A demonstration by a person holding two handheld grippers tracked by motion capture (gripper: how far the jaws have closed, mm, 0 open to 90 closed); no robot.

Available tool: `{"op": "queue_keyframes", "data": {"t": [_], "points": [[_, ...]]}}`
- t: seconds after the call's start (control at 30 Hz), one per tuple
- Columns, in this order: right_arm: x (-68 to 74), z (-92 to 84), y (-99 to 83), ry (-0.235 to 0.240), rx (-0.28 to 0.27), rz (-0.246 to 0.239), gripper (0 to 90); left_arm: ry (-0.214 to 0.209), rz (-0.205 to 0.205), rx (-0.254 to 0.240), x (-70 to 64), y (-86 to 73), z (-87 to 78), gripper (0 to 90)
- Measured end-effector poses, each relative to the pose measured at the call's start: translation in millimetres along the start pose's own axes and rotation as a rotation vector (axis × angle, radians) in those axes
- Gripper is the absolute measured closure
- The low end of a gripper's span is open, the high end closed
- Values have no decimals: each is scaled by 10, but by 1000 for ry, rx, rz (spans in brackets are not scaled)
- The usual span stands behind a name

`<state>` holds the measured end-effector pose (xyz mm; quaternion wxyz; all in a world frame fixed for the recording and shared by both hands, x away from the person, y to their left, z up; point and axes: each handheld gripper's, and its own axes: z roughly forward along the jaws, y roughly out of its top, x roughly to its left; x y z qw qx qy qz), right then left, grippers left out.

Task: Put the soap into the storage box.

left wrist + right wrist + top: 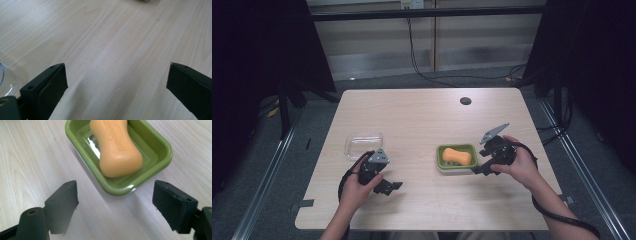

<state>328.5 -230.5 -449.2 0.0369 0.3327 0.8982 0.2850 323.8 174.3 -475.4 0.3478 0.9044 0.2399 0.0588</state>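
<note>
- The right gripper (113, 202), jaws wide apart, faces the green plastic soap dish (160, 145) holding an orange soap bar (117, 152).
- The left gripper (116, 82), jaws apart, hovers over bare light wooden table (422, 120) beside a clear plastic lid (363, 144).

Dim high view, black at nine and three o'clock; table (432, 120) evenly lit. Glare on the green dish (160, 142) rim; near jaws blur softly.

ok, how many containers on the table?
2. A green soap dish holding an orange soap bar, right of centre by the right gripper; a clear lidded box left of centre, above the left gripper.
</note>
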Motion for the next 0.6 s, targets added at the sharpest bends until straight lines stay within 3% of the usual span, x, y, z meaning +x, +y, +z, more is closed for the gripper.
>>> {"op": "queue_keyframes", "data": {"t": [0.3,0.43,0.6], "points": [[23,-39,-220,-9,-32,12,183,0,3,8,-7,9,7,29],[51,-53,-299,-34,-44,10,177,-13,-2,5,-8,9,19,29],[66,-54,-380,-20,-88,37,175,0,-6,1,-24,12,21,29]]}}
